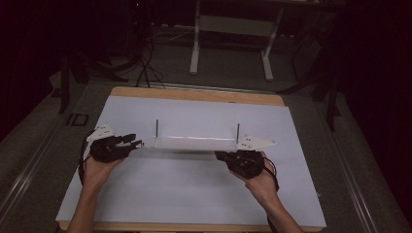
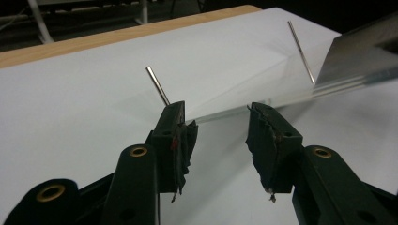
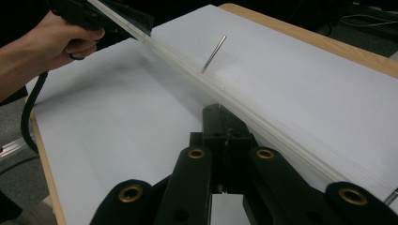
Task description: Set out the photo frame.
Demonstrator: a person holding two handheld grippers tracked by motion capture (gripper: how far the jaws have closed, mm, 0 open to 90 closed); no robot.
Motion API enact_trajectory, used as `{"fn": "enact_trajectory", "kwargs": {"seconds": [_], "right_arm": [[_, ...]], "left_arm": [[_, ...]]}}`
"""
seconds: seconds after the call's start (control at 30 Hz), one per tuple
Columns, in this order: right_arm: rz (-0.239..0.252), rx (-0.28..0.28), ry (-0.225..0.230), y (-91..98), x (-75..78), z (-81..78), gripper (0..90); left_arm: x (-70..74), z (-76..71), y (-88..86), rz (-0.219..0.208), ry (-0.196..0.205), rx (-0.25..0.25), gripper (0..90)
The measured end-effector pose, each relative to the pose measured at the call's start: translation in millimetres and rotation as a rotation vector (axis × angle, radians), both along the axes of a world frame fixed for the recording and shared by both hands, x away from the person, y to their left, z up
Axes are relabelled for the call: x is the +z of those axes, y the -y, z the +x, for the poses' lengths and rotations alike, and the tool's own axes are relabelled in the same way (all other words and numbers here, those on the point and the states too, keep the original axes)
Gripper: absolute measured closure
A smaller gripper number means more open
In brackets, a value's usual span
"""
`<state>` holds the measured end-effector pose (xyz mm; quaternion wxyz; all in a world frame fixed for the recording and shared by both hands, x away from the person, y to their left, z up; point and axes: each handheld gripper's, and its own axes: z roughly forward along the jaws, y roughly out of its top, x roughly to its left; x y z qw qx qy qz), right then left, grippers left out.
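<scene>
At my left gripper's (image 2: 218,123) twelve o'clock, I am lining half-open jaws on the clear sheet (image 1: 194,144), my right gripper (image 1: 232,156) pinching its far end.

A white-covered worktop (image 1: 194,194) with a wooden edge is seen before a white-legged desk frame (image 1: 232,36) and floor cables (image 1: 145,68).

A clear, glossy acrylic-looking sheet (image 1: 194,142) runs between the grippers, its edge milky. Just beyond the left gripper (image 2: 218,123), with its matt black plastic jaws and torn, rough pads (image 2: 261,140), two thin polished metal pins (image 2: 157,86) rise from matt white paper (image 1: 194,194) over a smooth wooden table (image 1: 194,93).
</scene>
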<state>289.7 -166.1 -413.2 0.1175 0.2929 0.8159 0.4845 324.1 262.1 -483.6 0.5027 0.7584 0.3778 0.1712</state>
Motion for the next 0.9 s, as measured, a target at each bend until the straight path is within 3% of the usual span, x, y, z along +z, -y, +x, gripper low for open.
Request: {"fn": "enact_trajectory", "kwargs": {"seconds": [0.27, 0.47, 0.9], "right_arm": [[0.001, -0.001, 0.004, -0.1, 5.0, 6.3, 90.0], [0.004, -0.008, 0.007, -0.2, 8.9, 11.4, 90.0], [0.011, -0.022, 0.010, 0.7, 13.4, 20.0, 90.0]], "left_arm": [[0.9, -4.3, 8.9, 0.062, 0.028, -0.040, 56.2], [4.9, -1.1, 20.6, 0.093, 0.057, -0.036, 49.5], [14.3, 15.9, 51.1, 0.085, 0.118, -0.071, 41.7]]}}
